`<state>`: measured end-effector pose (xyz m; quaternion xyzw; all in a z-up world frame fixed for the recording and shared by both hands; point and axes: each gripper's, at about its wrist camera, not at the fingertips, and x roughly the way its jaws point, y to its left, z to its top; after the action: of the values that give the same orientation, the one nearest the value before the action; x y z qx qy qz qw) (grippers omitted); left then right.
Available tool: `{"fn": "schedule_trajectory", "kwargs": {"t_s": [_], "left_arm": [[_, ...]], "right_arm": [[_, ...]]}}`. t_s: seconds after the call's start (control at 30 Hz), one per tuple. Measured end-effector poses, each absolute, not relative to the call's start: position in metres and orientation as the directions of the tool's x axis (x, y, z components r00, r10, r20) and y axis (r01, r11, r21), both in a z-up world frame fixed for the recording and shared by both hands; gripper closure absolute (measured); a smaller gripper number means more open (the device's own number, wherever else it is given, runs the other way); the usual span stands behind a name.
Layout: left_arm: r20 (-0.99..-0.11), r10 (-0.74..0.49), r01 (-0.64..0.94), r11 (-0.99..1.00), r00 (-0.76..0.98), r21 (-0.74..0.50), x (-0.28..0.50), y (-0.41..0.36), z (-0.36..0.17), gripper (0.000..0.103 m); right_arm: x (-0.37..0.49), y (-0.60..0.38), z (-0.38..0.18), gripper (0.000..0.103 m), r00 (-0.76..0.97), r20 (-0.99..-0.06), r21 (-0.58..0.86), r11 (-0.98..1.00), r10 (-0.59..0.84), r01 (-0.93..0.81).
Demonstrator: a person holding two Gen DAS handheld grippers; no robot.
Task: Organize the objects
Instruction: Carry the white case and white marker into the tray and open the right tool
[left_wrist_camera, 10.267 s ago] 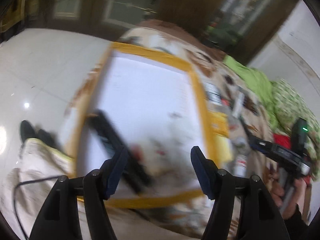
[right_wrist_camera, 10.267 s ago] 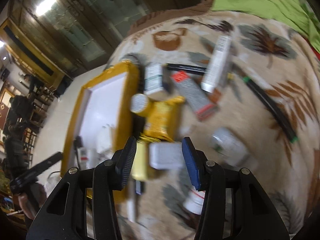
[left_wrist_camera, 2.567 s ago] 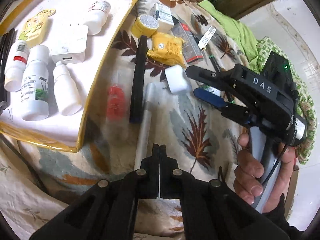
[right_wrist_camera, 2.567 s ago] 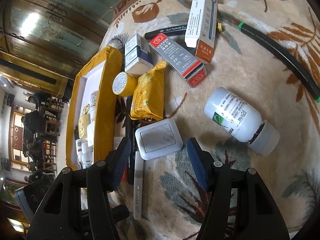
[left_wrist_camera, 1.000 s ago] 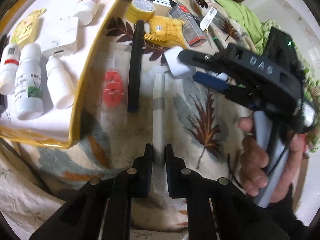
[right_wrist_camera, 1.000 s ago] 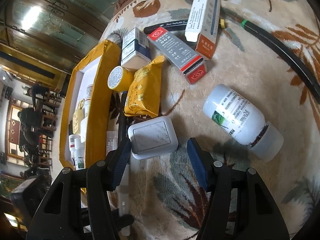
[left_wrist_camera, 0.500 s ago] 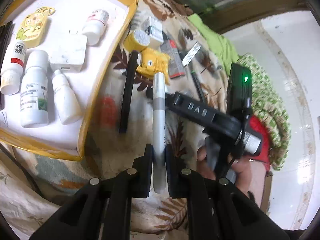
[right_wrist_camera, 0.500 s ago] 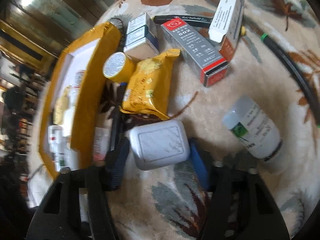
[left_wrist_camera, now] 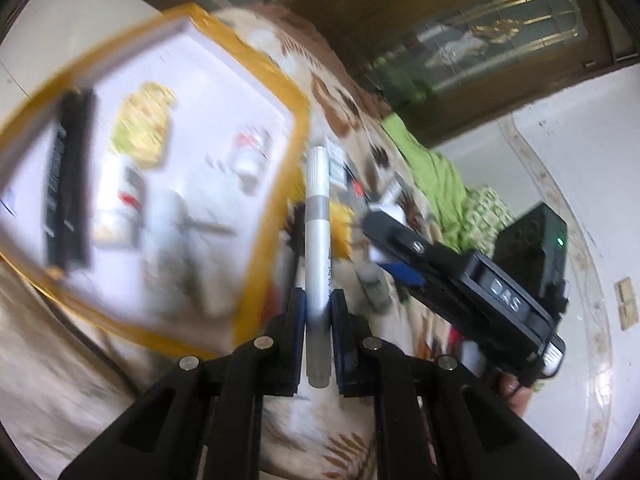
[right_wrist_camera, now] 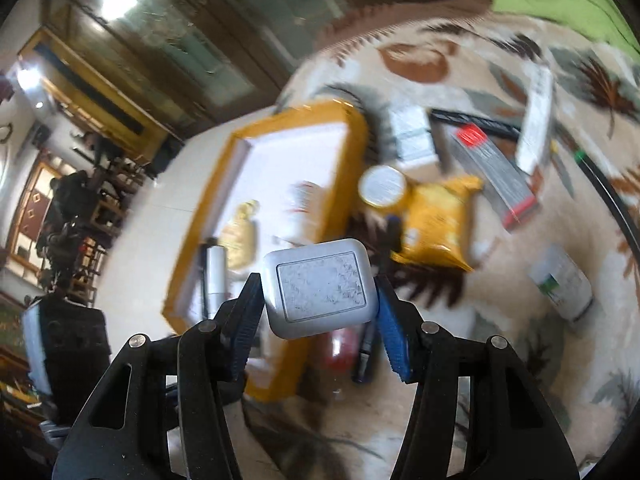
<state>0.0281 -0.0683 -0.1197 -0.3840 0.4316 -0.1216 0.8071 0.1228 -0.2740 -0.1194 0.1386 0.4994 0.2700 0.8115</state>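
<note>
My left gripper is shut on a silver marker pen, held lifted and pointing away from me, beside the right rim of the yellow-rimmed white tray. My right gripper is shut on a white rounded plug block, lifted above the cloth near the tray. The right gripper also shows in the left wrist view to the right of the pen. The tray holds several small white bottles, a yellow charm and a black bar. Both views are blurred.
On the leaf-patterned cloth right of the tray lie a yellow packet, a yellow tape roll, a grey-red box, a white bottle, small boxes and black pens. Green cloth lies beyond.
The right gripper has closed on the white plug block and lifted it off the cloth. The left gripper, still holding the pen, has swung toward the tray.
</note>
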Motion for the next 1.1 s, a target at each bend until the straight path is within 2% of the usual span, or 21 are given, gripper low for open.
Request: {"fn": "schedule_trajectory", "kwargs": {"t_s": [0.27, 0.37, 0.5, 0.63, 0.97, 1.03, 1.1], "left_arm": [[-0.617, -0.444, -0.164, 0.711, 0.65, -0.684, 0.066, -0.02, -0.115, 0.093], [-0.691, -0.385, -0.197, 0.772, 0.612, -0.604, 0.098, -0.012, -0.124, 0.093], [-0.728, -0.325, -0.231, 0.803, 0.603, -0.55, 0.124, -0.004, -0.142, 0.092], [-0.702, -0.333, -0.226, 0.786, 0.629, -0.575, 0.12, 0.004, -0.148, 0.092], [-0.727, -0.333, -0.192, 0.822, 0.601, -0.536, 0.11, -0.005, -0.15, 0.092], [-0.738, -0.365, -0.191, 0.814, 0.568, -0.549, 0.111, -0.005, -0.155, 0.092], [-0.788, -0.345, -0.222, 0.832, 0.511, -0.508, 0.113, -0.007, -0.165, 0.093]], "right_arm": [[0.127, -0.251, -0.122, 0.048, 0.326, -0.723, 0.515, 0.79, 0.609, -0.333], [0.129, -0.246, -0.125, 0.048, 0.319, -0.73, 0.508, 0.792, 0.604, -0.339], [0.134, -0.247, -0.131, 0.048, 0.312, -0.738, 0.511, 0.797, 0.599, -0.322], [0.139, -0.251, -0.134, 0.048, 0.312, -0.745, 0.512, 0.805, 0.589, -0.298], [0.152, -0.217, -0.142, 0.048, 0.262, -0.779, 0.475, 0.809, 0.57, -0.347], [0.156, -0.208, -0.146, 0.048, 0.239, -0.788, 0.472, 0.806, 0.567, -0.356], [0.161, -0.199, -0.15, 0.048, 0.222, -0.799, 0.467, 0.809, 0.559, -0.358]]}}
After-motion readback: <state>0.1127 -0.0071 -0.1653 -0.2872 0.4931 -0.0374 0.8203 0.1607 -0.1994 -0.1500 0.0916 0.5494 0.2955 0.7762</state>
